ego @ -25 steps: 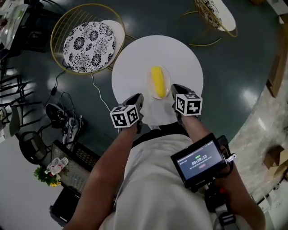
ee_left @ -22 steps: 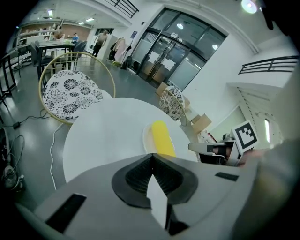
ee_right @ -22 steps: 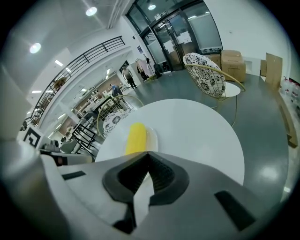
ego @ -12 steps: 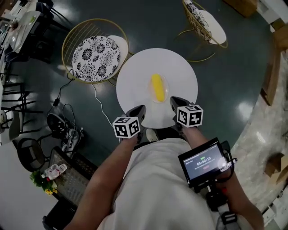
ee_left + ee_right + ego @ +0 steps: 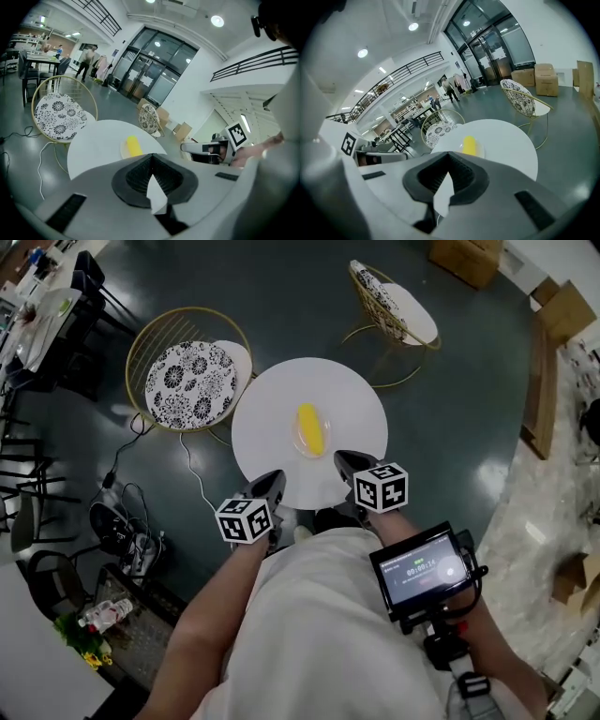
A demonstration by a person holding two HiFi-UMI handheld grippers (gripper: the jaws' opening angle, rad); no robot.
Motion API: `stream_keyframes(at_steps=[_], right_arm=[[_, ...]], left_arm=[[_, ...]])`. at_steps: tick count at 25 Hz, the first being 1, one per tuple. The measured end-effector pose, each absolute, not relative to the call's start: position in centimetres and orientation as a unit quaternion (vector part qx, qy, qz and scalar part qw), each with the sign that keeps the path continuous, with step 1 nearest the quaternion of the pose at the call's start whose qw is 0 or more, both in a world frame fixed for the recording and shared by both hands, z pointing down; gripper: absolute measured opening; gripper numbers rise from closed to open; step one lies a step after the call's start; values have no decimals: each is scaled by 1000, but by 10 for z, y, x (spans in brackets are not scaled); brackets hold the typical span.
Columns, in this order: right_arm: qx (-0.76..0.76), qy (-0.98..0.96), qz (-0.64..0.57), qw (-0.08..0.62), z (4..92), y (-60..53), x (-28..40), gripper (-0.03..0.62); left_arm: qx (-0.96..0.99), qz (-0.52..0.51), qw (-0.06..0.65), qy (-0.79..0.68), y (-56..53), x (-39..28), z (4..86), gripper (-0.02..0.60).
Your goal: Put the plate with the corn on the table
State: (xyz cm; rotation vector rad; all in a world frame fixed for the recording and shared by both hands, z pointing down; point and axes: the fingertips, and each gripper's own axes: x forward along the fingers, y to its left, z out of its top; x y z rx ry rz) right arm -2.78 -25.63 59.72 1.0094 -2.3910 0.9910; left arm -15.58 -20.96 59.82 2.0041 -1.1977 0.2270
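The dark green polished floor (image 5: 450, 409) fills most of the room, and the round white table (image 5: 267, 423) stands in the middle of it. A gold wire chair with a black-and-white patterned cushion (image 5: 192, 379) sits at its left.

Both tools have drawn back to the table's near edge over the last second, where earlier they flanked the dish. The left gripper (image 5: 272, 484) has its jaws pressed together on nothing. The right gripper (image 5: 343, 463) is likewise closed and empty.

The small clear plate (image 5: 297, 441) rests on the tabletop near its centre, apart from both grippers. The yellow corn cob (image 5: 309, 427) lies on it.

With the plate down and released, I'd say the task is done.
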Motion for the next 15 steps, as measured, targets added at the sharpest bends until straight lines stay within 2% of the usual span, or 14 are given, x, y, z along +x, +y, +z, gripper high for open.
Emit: stream_keyframes(at_steps=[8, 15], right_arm=[[331, -877, 322, 134, 546, -208, -43, 6], [327, -885, 307, 122, 538, -180, -48, 7]], left_arm=[[824, 69, 338, -450, -162, -157, 554, 6], [825, 60, 331, -453, -138, -170, 550, 6]])
